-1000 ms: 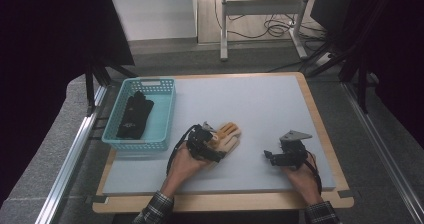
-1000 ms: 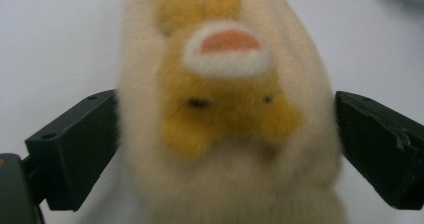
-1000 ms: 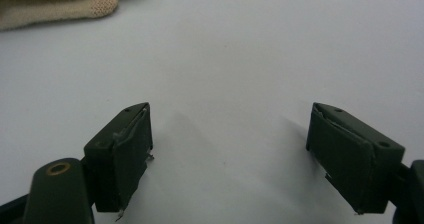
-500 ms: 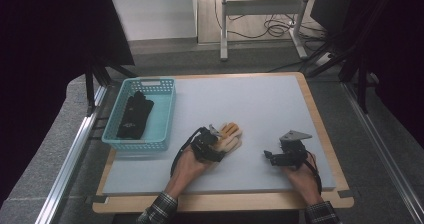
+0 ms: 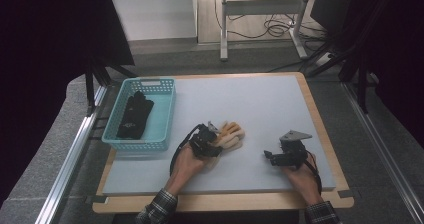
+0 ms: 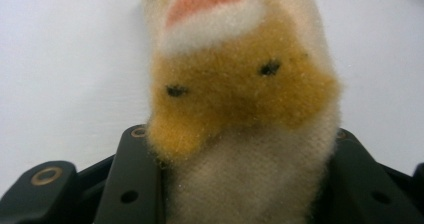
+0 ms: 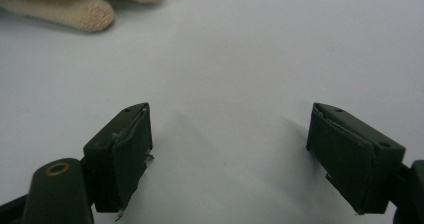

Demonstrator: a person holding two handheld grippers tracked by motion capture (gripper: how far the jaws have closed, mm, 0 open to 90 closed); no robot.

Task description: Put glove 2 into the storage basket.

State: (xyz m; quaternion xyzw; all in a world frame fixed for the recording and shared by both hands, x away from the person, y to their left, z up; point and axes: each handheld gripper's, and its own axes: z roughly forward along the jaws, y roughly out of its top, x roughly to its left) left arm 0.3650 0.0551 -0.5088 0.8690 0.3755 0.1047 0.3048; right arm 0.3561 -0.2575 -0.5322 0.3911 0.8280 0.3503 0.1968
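step: picking up glove | left gripper (image 5: 216, 140): fingers have just been closing, now pinching the tan glove (image 5: 230, 136) at its cuff, on the desk (image 5: 260, 104) right of the basket (image 5: 165, 109) holding a black glove (image 5: 134, 115) | right gripper (image 5: 272, 156): fingers spread, empty, resting aside

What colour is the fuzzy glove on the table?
Cream with an orange-tan patch and pink spot; left gripper view shows it best.

Grey table (image 5: 260, 104), teal basket (image 5: 165, 115), tan glove (image 5: 231, 135), perhaps plush
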